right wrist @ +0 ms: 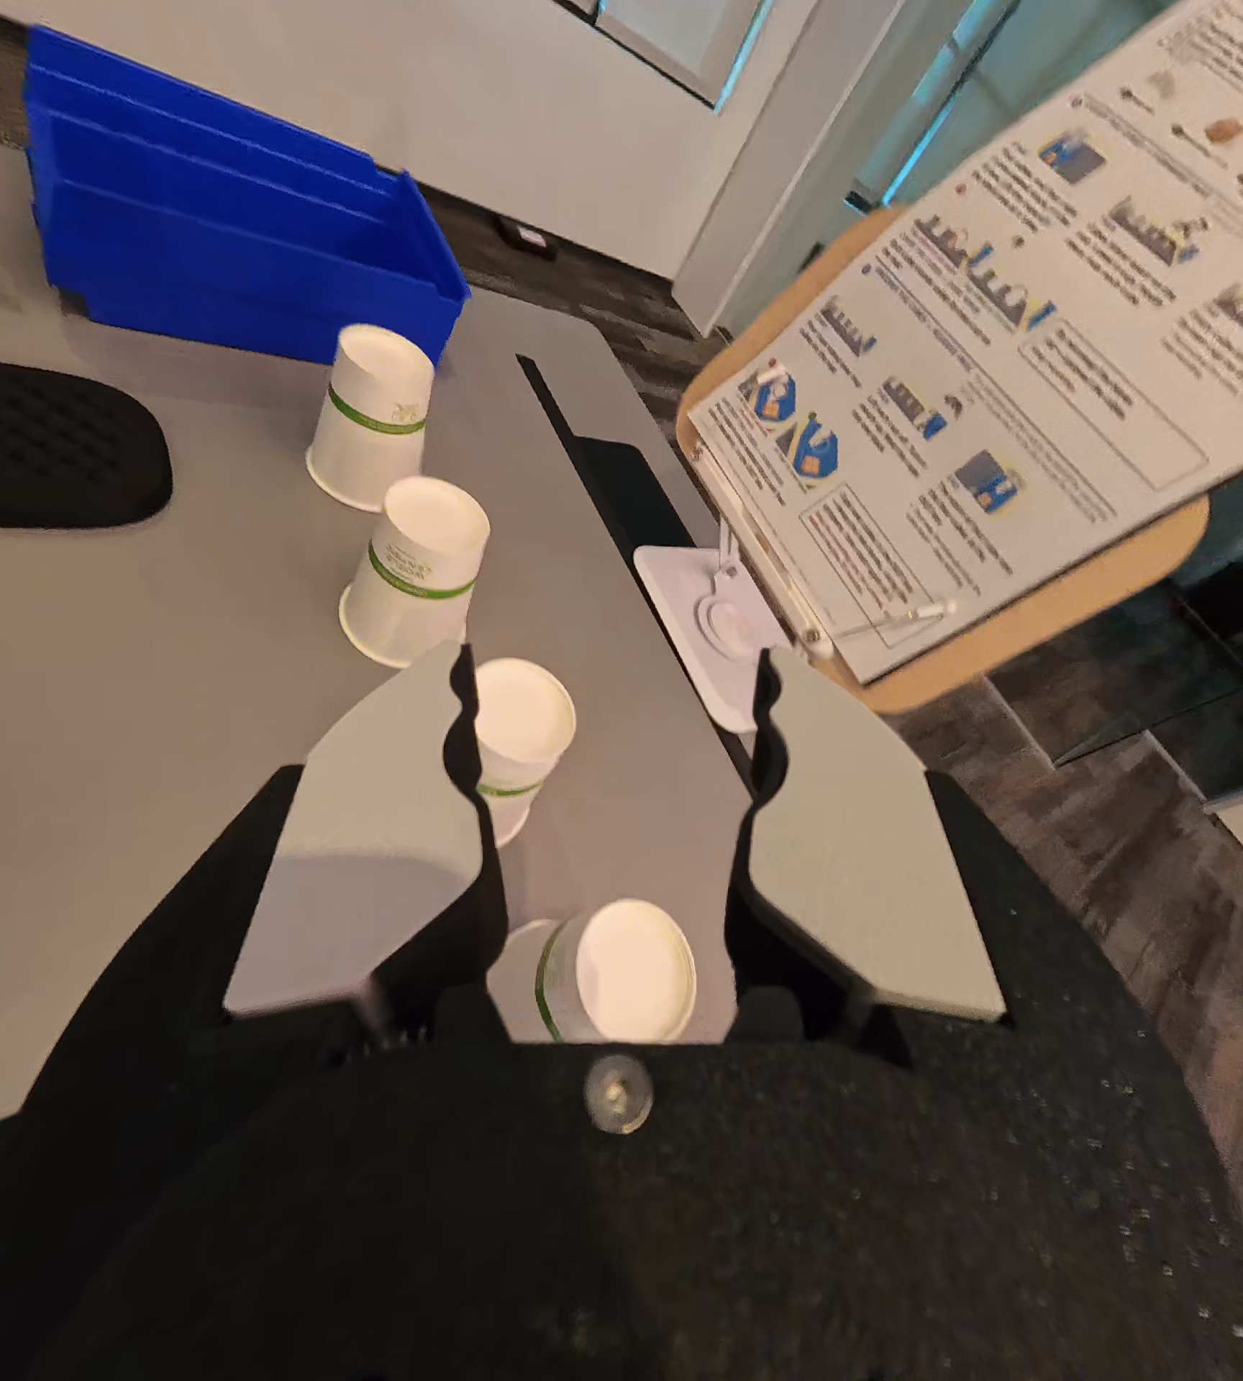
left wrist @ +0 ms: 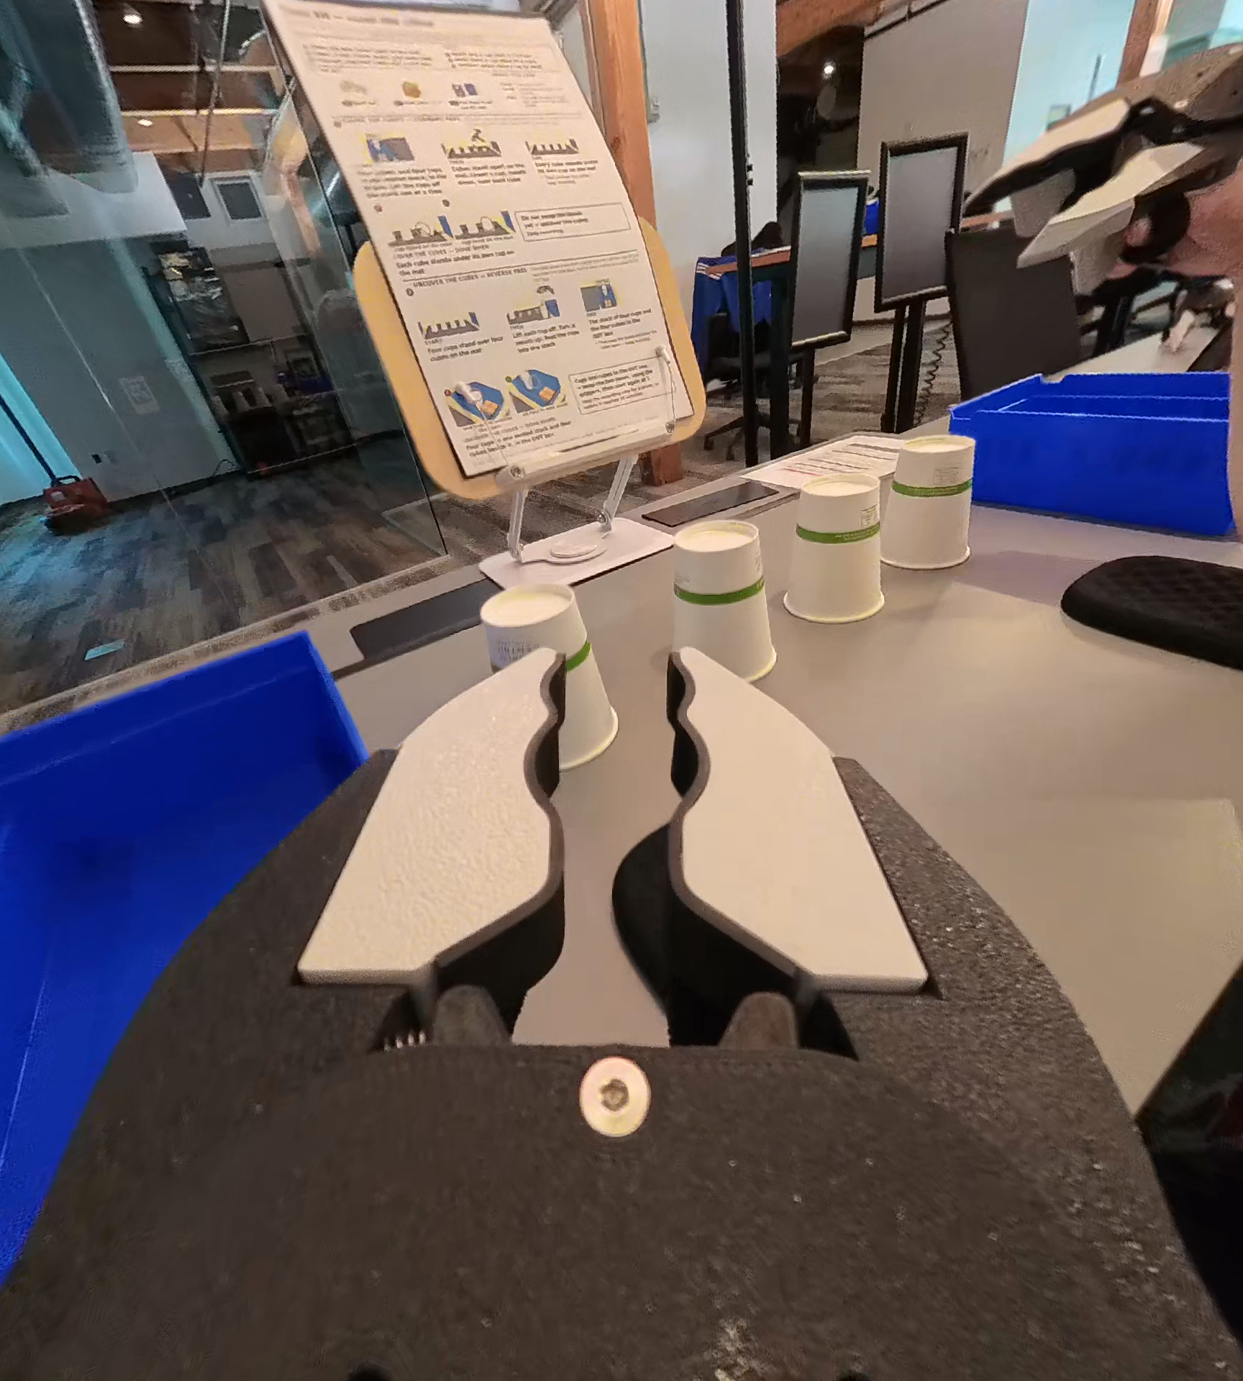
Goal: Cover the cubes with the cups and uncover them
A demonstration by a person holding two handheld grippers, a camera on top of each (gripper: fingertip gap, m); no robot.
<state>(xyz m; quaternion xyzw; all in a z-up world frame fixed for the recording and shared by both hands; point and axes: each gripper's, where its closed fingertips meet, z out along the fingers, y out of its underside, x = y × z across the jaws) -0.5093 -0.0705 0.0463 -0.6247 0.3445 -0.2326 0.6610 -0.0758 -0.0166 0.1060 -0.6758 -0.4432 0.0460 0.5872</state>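
On the grey table (left wrist: pixel 977 747), four upturned cups (left wrist: pixel 834 549) in a row, left gripper (left wrist: pixel 615 665) parted and empty just before the nearest, right gripper (right wrist: pixel 611 661) spread wide above them, holding nothing.

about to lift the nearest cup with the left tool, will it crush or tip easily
The nearest cup looks like thin paper, so it probably dents under a hard squeeze. It stands upside down on its wide rim, so a light nudge likely slides it rather than tips it. It is likely very light, and the tapered wall may slip in the left tool.
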